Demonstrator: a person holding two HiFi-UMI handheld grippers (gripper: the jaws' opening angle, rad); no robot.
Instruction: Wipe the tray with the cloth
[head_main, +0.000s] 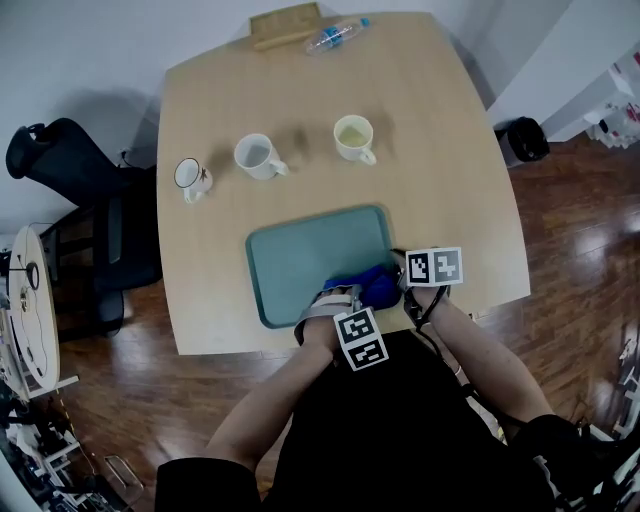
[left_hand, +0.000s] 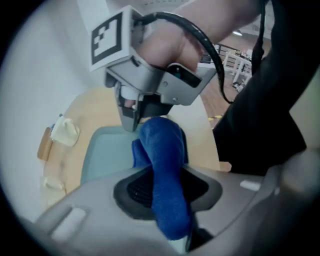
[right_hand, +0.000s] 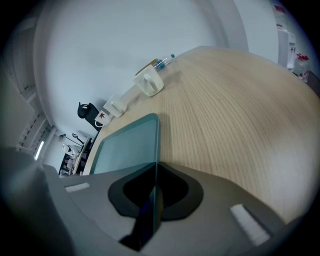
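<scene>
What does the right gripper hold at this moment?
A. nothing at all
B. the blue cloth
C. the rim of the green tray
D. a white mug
C: in its own view the right gripper has its jaws closed on the thin rim of the tray, while the blue cloth is clamped in the left gripper.

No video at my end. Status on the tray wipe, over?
Left gripper shut on blue cloth, near right corner of tray. Right gripper clamped on tray rim. Three mugs beyond tray, clear of it.
</scene>
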